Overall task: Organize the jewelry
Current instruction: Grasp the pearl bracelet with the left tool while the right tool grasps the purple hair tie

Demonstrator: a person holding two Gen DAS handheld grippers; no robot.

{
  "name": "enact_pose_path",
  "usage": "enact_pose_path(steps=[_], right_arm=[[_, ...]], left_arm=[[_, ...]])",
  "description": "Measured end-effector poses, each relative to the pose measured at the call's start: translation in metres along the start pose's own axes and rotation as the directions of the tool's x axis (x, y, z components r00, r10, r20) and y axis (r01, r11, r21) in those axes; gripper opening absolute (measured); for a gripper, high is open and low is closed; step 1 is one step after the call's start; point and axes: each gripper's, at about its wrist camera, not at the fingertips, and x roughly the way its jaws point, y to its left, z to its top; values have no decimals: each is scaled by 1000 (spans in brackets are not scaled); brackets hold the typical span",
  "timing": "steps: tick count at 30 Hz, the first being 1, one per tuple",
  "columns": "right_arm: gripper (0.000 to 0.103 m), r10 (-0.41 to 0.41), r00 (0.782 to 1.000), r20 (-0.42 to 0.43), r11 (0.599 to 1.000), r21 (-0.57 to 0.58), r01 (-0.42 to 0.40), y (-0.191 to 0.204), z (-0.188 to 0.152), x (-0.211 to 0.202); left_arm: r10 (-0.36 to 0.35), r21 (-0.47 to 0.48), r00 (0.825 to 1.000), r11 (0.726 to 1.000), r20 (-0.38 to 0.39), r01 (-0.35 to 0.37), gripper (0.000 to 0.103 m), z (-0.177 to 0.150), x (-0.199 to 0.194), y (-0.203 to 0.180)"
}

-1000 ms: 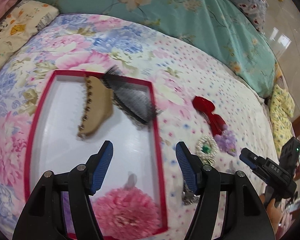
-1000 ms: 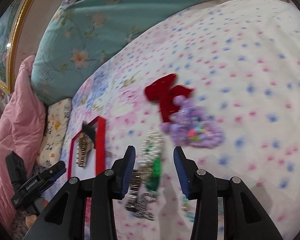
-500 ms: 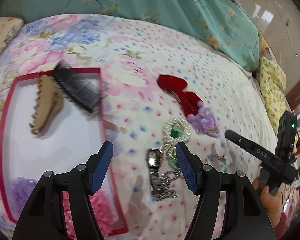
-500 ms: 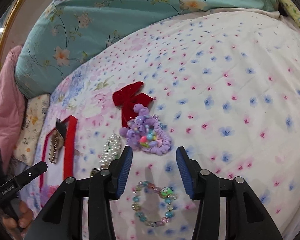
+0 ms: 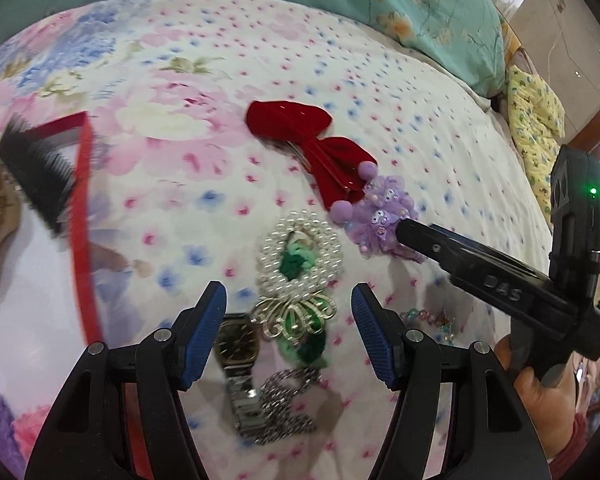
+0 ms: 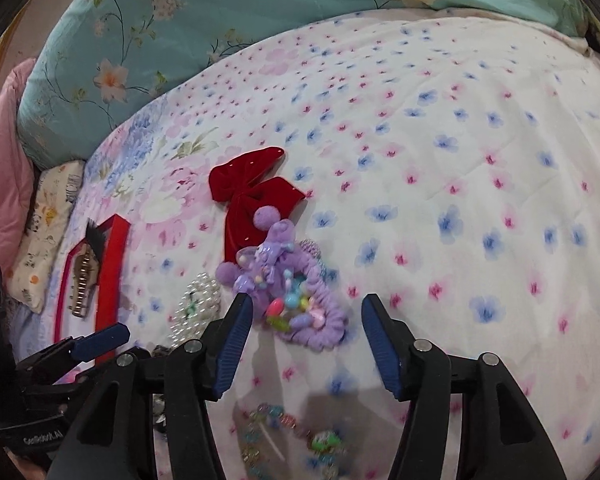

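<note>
On the flowered bedspread lie a red velvet bow [image 5: 300, 128] [image 6: 252, 188], a purple beaded scrunchie [image 5: 384, 208] [image 6: 320, 336], a pearl ring piece [image 5: 300, 256] [image 6: 198, 300], a silver-and-green brooch [image 5: 296, 312], a wristwatch [image 5: 238, 344], a silver chain [image 5: 288, 412] and a pastel bead bracelet [image 6: 284, 436]. My left gripper [image 5: 288, 300] is open, hovering over the brooch with the watch beside its left pad. My right gripper [image 6: 306, 308] has its jaws closing; the scrunchie lies between the tips and the pads do not press it.
A red-rimmed white tray [image 5: 82, 216] [image 6: 112, 264] at the left holds a black comb [image 5: 36, 176], a tan claw clip [image 6: 82, 276] and a pink fluffy scrunchie [image 5: 32, 428]. A teal floral quilt [image 6: 180, 20] runs along the back. A hand [image 5: 540, 392] grips the right tool.
My left gripper has swung right from over the tray to above the brooch and watch. My right gripper has shifted from the pearl piece onto the purple scrunchie.
</note>
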Motion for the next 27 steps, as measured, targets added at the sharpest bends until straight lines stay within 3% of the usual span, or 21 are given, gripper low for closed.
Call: enact_pose_path(steps=[2,4,5,6,7,9,11,14,15,24,25,27], right_arm=[[14,-14,1000,-10,1000,5,14,-2,0,4],[14,8,1000,-4,1000,27,-8,-7,0,2],[13,13,1000,-1,999,38,-13,-9,0,0],[13,19,1000,6,999,50,-19,-11,0,-3],[13,26,1000,12,998,61,-26,-14,0,-6],[12,36,999,24,997,75,-38,-16,2,-12],[12,52,998,38,995,86,-56,-18,4,-19],[12,77,995,57,992,95,-82,-18,5,-29],[12,83,995,61,991,96,-88,-17,5,-31],[12,133,987,92,986,91,-141,-7,3,-53],[12,136,986,93,985,92,-144,-7,2,-53],[12,143,985,92,984,93,-151,-5,0,-56]], left_arm=[[-2,20,1000,1000,-3,2,65,1,4,-6],[0,44,1000,999,-8,0,62,1,9,-12],[2,54,1000,999,-9,-2,56,2,12,-14],[2,62,1000,998,-9,-1,40,3,15,-17],[3,67,1000,998,-15,-2,33,3,19,-18],[32,79,999,996,-5,-31,25,5,23,-19],[13,79,1000,997,-13,-12,13,8,25,-18],[3,88,1000,996,-4,-3,9,9,20,-18],[-3,91,1000,996,2,3,0,8,16,-18],[-40,128,998,991,43,34,0,2,-12,-20],[-27,139,999,990,37,22,2,3,-10,-22],[-4,149,1000,989,16,2,20,5,-1,-25]])
